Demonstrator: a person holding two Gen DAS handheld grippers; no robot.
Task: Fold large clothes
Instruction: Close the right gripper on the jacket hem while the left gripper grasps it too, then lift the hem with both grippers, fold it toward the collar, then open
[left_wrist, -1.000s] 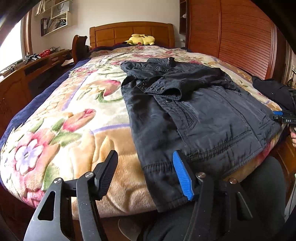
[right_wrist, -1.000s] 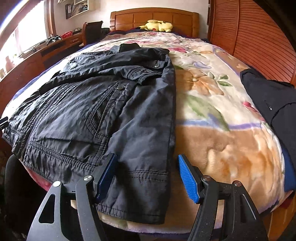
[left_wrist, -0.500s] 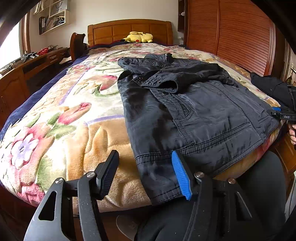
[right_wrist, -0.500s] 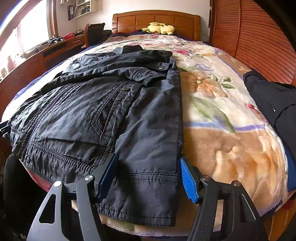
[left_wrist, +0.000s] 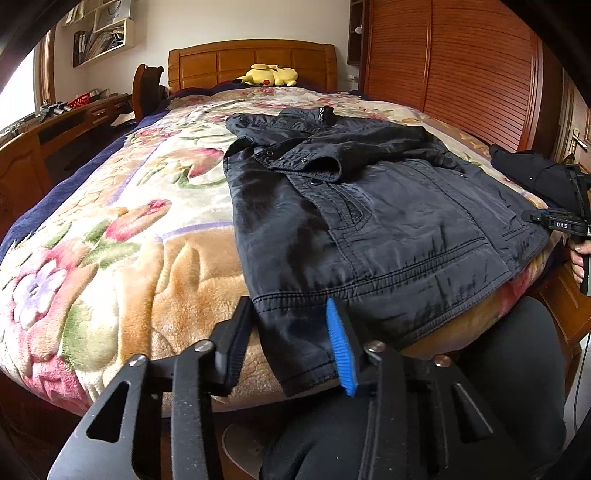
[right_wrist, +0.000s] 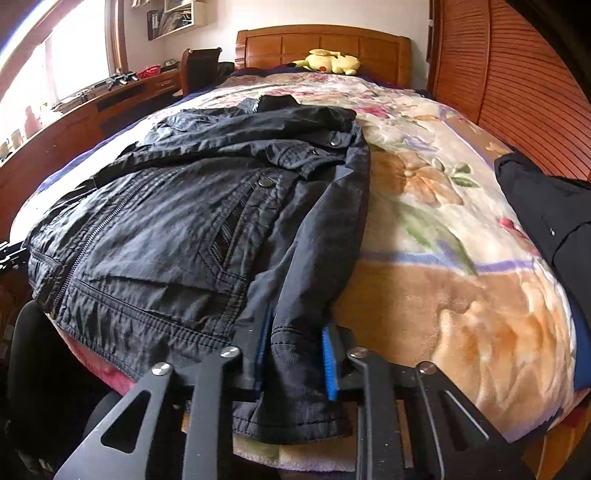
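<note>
Right gripper (right_wrist: 293, 360): you're pinching the jacket (right_wrist: 192, 236) hem corner; jaws have just been closing, cloth bunching between the blue pads (right_wrist: 328, 365).
Left gripper (left_wrist: 291, 339): you're straddling the other hem corner at the bed's foot; jaws have just been closing and are standing partly open. Cloth is lying between them; the left pad is touching its edge, but I can't tell whether the blue pad (left_wrist: 340, 350) is pressing.
Jacket: dark, lying flat on the blanket (left_wrist: 110, 251), hem hanging over the near edge, collar pointing toward the headboard (left_wrist: 255, 66), cuffed sleeve folding across the chest.
Surface: plush floral blanket is covering the whole bed, navy border running along the left side.
Second garment (right_wrist: 546, 210): dark, sitting on the right edge, apart from the jacket.
Far end: yellow plush toy (left_wrist: 267, 75) is lying against the wooden headboard.
Room: wooden desk (right_wrist: 92, 110) is running along the left under a bright window, shelves (left_wrist: 99, 35) above; slatted wooden wardrobe (left_wrist: 461, 74) is standing on the right.
</note>
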